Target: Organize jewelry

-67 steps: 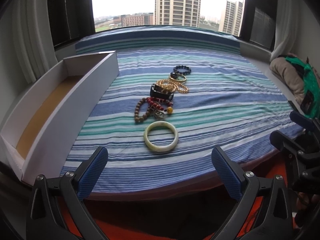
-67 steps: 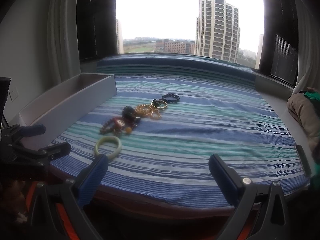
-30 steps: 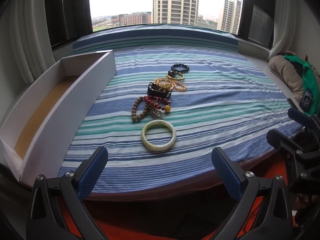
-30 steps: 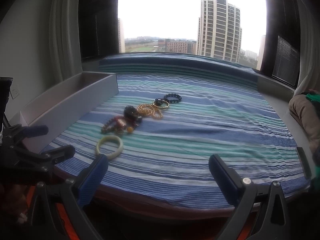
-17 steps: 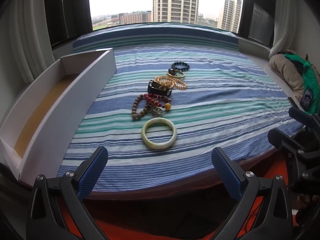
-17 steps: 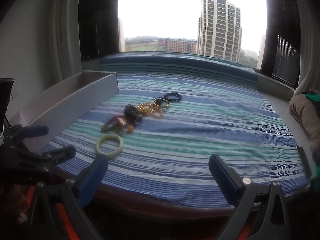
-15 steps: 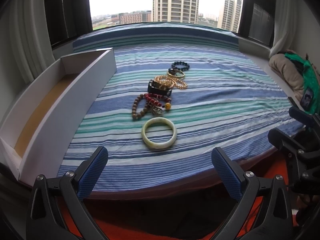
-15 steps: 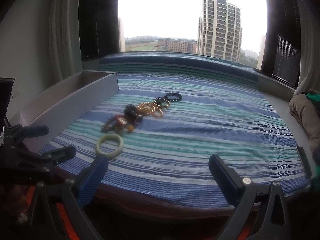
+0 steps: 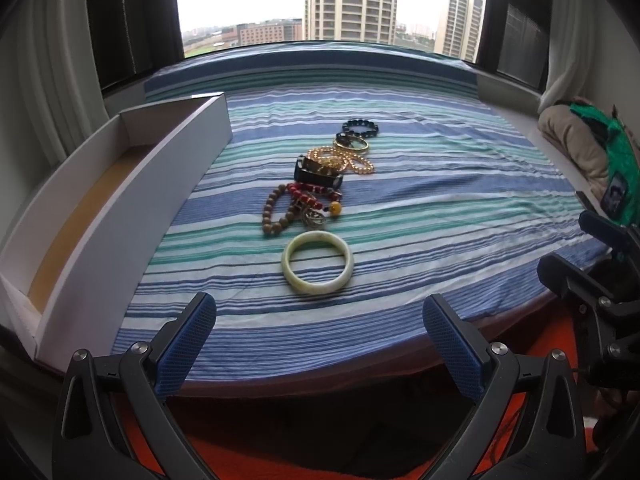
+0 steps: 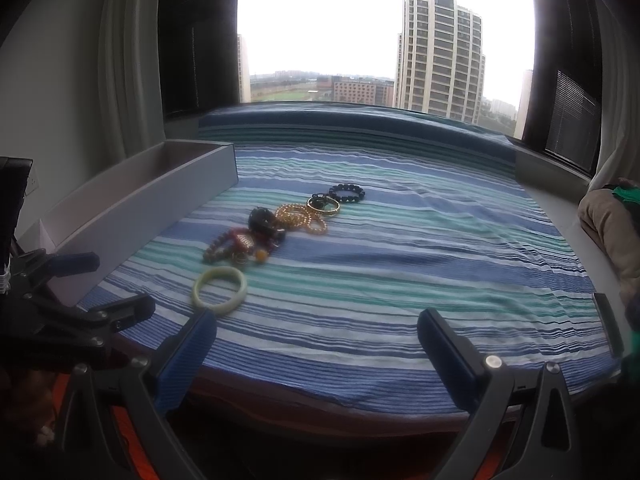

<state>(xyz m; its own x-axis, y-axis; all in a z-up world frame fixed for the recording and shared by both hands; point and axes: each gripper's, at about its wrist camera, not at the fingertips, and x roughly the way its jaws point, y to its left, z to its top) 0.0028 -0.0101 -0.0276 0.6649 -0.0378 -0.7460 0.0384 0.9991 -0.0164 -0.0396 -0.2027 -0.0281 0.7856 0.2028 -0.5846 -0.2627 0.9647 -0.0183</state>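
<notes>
Lying in a loose line on the striped cloth (image 9: 440, 184) is the jewelry to be sorted. Nearest the front edge sits a pale green bangle (image 9: 318, 261) (image 10: 219, 289), flat and apart from the rest. Just beyond it lies a tangle of brown wooden beads (image 9: 274, 212) (image 10: 216, 247), red beads (image 9: 310, 196) and a small metal charm (image 9: 314, 218) with a yellow bead (image 9: 335, 209) (image 10: 261, 255). Touching that cluster from behind is a black band (image 9: 316, 174) (image 10: 262, 218), which overlaps a heap of gold beads (image 9: 344, 160) (image 10: 300, 216). Farther back come a gold bangle (image 9: 351, 143) (image 10: 323, 204) and, last, a dark bead bracelet (image 9: 360, 128) (image 10: 347, 193), the two touching or nearly so.

Left of the line, near but not touching it, stands a long white box (image 9: 132, 196) (image 10: 144, 204), open-topped, with a tan floor.

Both tools hover at the cloth's near edge, short of the jewelry. The left hand-held gripper (image 9: 320, 344) (image 10: 86, 284) has its blue-padded jaws spread wide and holds nothing, with the green bangle lying ahead between them. The right hand-held gripper (image 10: 316, 344) (image 9: 576, 252) is likewise spread wide and holding nothing, over bare cloth to the right of the bangle.

At the far right lies a beige and green bundle (image 9: 588, 148) (image 10: 612, 220). Beyond the cloth, a window (image 9: 328, 0) (image 10: 380, 32) shows tall buildings.
</notes>
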